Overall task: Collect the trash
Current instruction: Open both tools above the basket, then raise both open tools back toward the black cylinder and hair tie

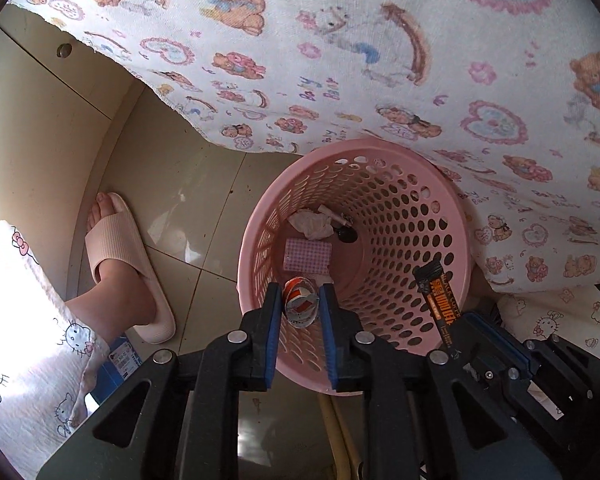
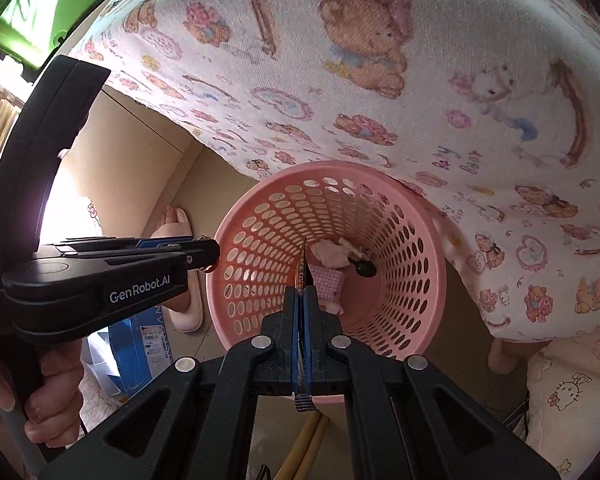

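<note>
Legibly, "BLACK COFFEE" marks the sachet (image 1: 440,304) pinched by the right gripper (image 2: 300,300).

I'm looking down into a home, most likely a bedroom or a child's room. A soft cloth (image 1: 340,60) printed with teddy bears, hearts and the word "Baby" hangs over the top of both views, and Hello Kitty fabric (image 1: 40,320) shows at the lower left. The floor (image 1: 172,184) is glossy beige tile, with a bare foot in a pale pink slipper (image 1: 120,264) on it — plain house wear. A perforated pink plastic basket (image 1: 412,216) stands on the tiles just below the cloth's edge, holding household scraps.
</note>
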Demonstrator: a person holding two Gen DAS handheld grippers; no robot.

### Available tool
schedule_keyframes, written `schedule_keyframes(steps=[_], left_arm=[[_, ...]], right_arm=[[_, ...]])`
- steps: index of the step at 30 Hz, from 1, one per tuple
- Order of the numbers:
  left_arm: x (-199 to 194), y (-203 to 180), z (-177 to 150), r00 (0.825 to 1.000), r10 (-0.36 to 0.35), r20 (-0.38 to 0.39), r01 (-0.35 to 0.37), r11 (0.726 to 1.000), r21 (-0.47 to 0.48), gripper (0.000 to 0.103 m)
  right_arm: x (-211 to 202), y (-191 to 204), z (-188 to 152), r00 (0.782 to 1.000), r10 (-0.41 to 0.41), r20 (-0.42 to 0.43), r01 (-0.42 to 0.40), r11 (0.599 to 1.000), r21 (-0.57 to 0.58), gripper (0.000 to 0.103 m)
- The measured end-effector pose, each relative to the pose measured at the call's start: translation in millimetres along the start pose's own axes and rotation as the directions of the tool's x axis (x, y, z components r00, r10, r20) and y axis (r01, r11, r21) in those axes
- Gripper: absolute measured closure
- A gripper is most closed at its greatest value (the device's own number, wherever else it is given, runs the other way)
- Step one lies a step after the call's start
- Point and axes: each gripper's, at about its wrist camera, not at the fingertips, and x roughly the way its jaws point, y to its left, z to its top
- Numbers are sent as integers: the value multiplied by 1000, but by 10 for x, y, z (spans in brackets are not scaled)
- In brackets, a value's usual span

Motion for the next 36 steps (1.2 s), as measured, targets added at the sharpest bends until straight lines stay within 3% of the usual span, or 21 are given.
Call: schedule_keyframes(steps=[1, 7, 11, 14, 24, 28, 31, 36], left_arm=[[10, 1, -4, 1000, 6, -3, -6, 1000, 5, 74], [44, 13, -26, 999, 33, -13, -33, 999, 1, 66], [33, 30, -35, 999, 43, -11, -43, 999, -8, 58], [-14, 20, -36, 998, 65, 5, -65, 998, -2, 55], [-204, -19, -48, 992, 104, 75, -106, 994, 22, 53], [-348, -2, -55, 982, 140, 125, -139, 990, -16, 39], [-517, 44, -67, 973, 148, 180, -143, 989, -43, 39], [-845, 17, -143, 935, 169, 312, -168, 985, -29, 37]], right_arm=[[16, -8, 0, 1000, -1, -4, 1, 1000, 4, 100], [96, -30, 10, 999, -18, -30, 19, 1000, 18, 100], [139, -23, 19, 998, -36, -55, 38, 999, 23, 93], [135, -40, 18, 998, -28, -58, 30, 999, 34, 84], [51, -66, 27, 998, -39, -40, 41, 998, 48, 83], [-87, -71, 45, 1000, -29, -10, 30, 998, 60, 84], [-300, -109, 57, 999, -31, 35, 28, 995, 92, 84], [-724, -109, 64, 988, -8, 157, -6, 996, 87, 83]])
